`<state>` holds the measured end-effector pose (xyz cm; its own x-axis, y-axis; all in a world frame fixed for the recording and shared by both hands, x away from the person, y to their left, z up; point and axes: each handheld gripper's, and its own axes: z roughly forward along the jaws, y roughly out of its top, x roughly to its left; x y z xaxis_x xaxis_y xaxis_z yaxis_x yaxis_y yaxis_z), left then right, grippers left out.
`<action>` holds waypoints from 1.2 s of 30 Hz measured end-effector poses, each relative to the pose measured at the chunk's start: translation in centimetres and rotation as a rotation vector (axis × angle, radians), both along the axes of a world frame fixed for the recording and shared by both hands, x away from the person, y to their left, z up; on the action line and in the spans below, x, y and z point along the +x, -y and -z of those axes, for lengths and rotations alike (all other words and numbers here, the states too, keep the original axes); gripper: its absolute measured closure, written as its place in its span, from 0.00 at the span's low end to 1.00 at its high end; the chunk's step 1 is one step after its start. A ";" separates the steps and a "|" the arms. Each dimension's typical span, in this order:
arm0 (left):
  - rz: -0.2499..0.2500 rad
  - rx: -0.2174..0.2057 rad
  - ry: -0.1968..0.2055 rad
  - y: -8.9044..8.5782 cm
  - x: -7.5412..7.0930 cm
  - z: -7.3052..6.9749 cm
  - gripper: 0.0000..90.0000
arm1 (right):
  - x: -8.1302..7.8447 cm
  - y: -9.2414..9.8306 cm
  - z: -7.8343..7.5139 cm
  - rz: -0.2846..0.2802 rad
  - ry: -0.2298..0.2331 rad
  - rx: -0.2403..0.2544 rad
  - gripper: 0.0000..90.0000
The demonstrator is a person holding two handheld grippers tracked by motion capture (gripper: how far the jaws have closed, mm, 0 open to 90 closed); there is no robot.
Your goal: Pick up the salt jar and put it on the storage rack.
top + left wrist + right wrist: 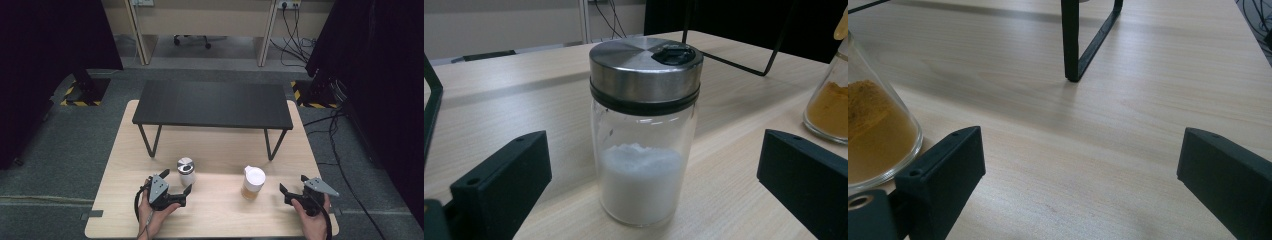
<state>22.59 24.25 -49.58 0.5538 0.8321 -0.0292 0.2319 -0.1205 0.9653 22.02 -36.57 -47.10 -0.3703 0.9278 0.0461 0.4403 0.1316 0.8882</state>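
A glass jar of white powder with a steel lid (644, 135) stands upright on the wooden table (220, 212); in the high view the jar (186, 171) is at front left. My left gripper (177, 182) is open around it, with a gap between the jar and each black finger (504, 185). A glass jar of orange powder with a white lid (253, 183) stands right of centre. My right gripper (292, 183) rests open to its right, nothing between its fingers (948, 170), and the orange jar (873, 135) lies just outside its left jaw.
A low black shelf on thin metal legs (212, 104) spans the far half of the table; one leg (1073, 45) stands ahead of my right gripper. Cables (345, 165) trail on the floor at the right. Bare wood lies between the two jars.
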 end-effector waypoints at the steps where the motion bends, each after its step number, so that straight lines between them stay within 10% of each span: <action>1: 0.000 0.001 0.000 0.1 0.1 0.0 0.00 | 0.0 0.0 0.0 0.000 0.000 0.000 0.06; 36: -0.045 -0.006 -0.041 2.4 2.8 0.3 0.33 | 0.1 0.1 0.0 -0.009 0.000 0.002 0.06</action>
<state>25.34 21.80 -49.84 0.5142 0.8558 -0.0562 0.2762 -0.1032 0.9555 22.08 -36.70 -47.11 -0.3790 0.9241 0.0480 0.4393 0.1341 0.8883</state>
